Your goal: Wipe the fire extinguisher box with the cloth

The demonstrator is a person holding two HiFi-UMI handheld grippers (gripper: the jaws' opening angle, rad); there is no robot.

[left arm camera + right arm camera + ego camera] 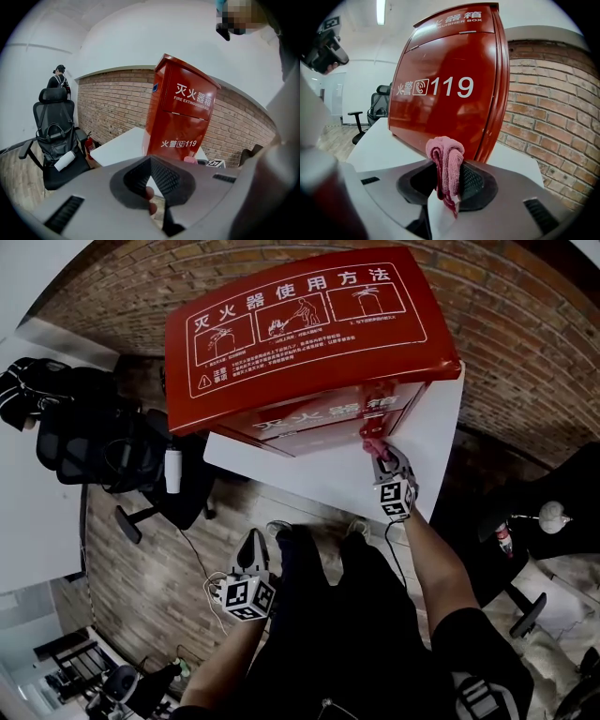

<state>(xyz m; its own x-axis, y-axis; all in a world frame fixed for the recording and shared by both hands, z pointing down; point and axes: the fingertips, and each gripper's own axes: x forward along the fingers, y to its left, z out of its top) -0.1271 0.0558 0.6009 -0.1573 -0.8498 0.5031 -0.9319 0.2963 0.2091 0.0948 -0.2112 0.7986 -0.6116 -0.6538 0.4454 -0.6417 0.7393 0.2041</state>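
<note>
The right tongs [448, 165] pinch a bunched pink cloth [445, 151], its folded end sticking out past the tips, likely so the fabric rather than the tool meets the surface. They are held up at the lower front of the red fire extinguisher box [450, 84], which stands on the white bench [379, 145] by a brick wall, so wiping looks about to begin there. The left tongs [151, 159] are pressed together on nothing and hang low, well away from the box, seemingly kept out of the way. The box front reads "FIRE EXTINGUISHER BOX" under Chinese characters and "119" lower down. Its sloped top carries a white panel headed 灭火器使用方法 with three small diagrams.
</note>
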